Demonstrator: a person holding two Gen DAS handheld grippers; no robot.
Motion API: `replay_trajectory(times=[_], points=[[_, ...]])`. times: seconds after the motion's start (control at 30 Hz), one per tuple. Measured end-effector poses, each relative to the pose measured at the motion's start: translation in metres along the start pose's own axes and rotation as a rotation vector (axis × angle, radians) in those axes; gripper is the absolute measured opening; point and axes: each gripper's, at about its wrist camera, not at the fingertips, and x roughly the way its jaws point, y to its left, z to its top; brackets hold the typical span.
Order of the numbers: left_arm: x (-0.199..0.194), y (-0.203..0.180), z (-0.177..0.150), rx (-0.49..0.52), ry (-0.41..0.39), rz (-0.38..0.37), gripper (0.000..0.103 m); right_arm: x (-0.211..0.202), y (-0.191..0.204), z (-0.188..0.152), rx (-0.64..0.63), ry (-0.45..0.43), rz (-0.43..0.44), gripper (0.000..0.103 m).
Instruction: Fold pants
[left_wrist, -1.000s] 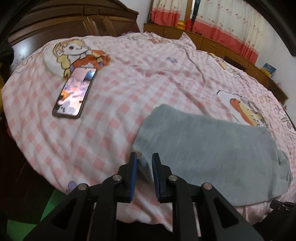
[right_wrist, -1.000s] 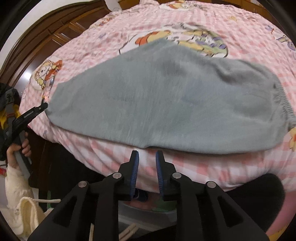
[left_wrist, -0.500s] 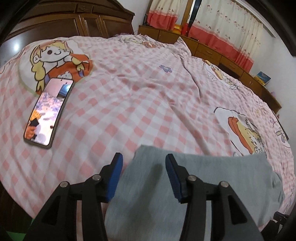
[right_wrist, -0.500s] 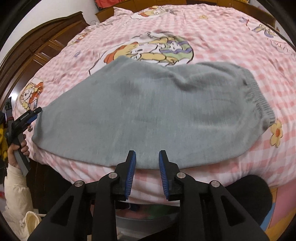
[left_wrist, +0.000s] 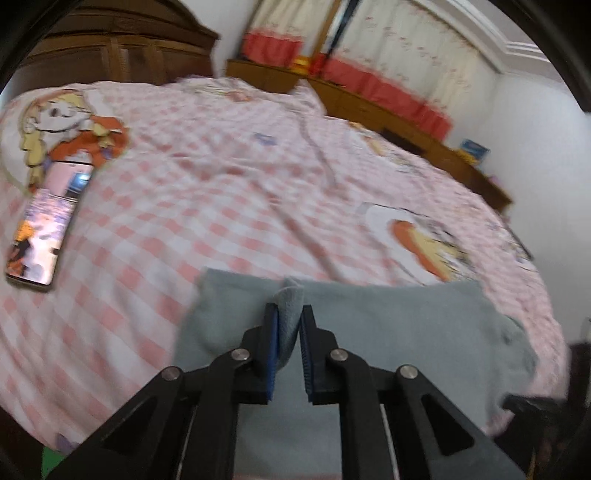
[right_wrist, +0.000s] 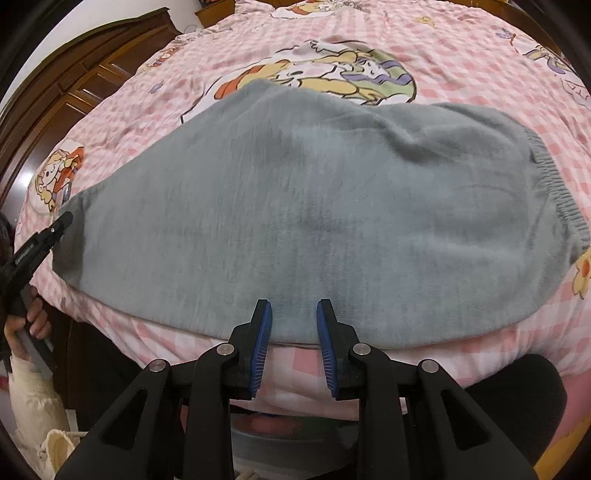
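Note:
Grey fleece pants (right_wrist: 314, 206) lie folded lengthwise on a pink checked bed, elastic waistband (right_wrist: 557, 192) at the right, leg cuffs at the left. My left gripper (left_wrist: 289, 314) is shut on a pinch of the cuff end of the pants (left_wrist: 388, 325), with cloth bunched up between its blue pads. It also shows at the left edge of the right wrist view (right_wrist: 55, 232). My right gripper (right_wrist: 294, 310) is open, its fingertips at the near long edge of the pants, around mid-length, with cloth between the pads but not pinched.
A phone (left_wrist: 48, 225) with a lit screen lies on the bedsheet (left_wrist: 221, 206) to the left of the pants. A dark wooden wardrobe (right_wrist: 55, 107) stands behind the bed. Wooden cabinets and red-trimmed curtains (left_wrist: 388, 99) are at the far side.
My left gripper has closed on the cuff end of the pants; it was open over it half a second ago. My right gripper opened a little and moved up to the near edge.

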Motion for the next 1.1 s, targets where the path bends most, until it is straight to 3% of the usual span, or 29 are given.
replay_trajectory(times=[0.07,0.17,0.3,0.6,0.73,1.0,1.1], points=[[0.0,-0.009,-0.007,0.031,0.015,-0.028,0.013,0.002,0.002,-0.001,-0.005,0.0,-0.003,0.026],[0.007,-0.017,-0.013,0.078,0.024,0.028,0.024,0.002,0.001,-0.001,-0.01,-0.005,0.001,0.026],[0.014,-0.011,-0.013,0.035,0.032,0.039,0.033,0.005,-0.001,-0.001,-0.003,-0.002,0.008,0.026],[0.003,0.025,0.007,-0.018,-0.065,0.335,0.035,0.002,-0.004,-0.001,-0.016,-0.005,0.019,0.026],[-0.004,0.035,0.01,-0.059,-0.059,0.306,0.035,-0.022,-0.025,-0.001,0.021,-0.049,0.001,0.026],[0.015,-0.001,0.0,-0.023,0.019,0.216,0.045,-0.088,-0.112,0.0,0.218,-0.189,-0.124,0.027],[0.024,-0.013,-0.008,-0.013,0.06,0.218,0.045,-0.099,-0.142,0.01,0.253,-0.228,-0.132,0.038]])
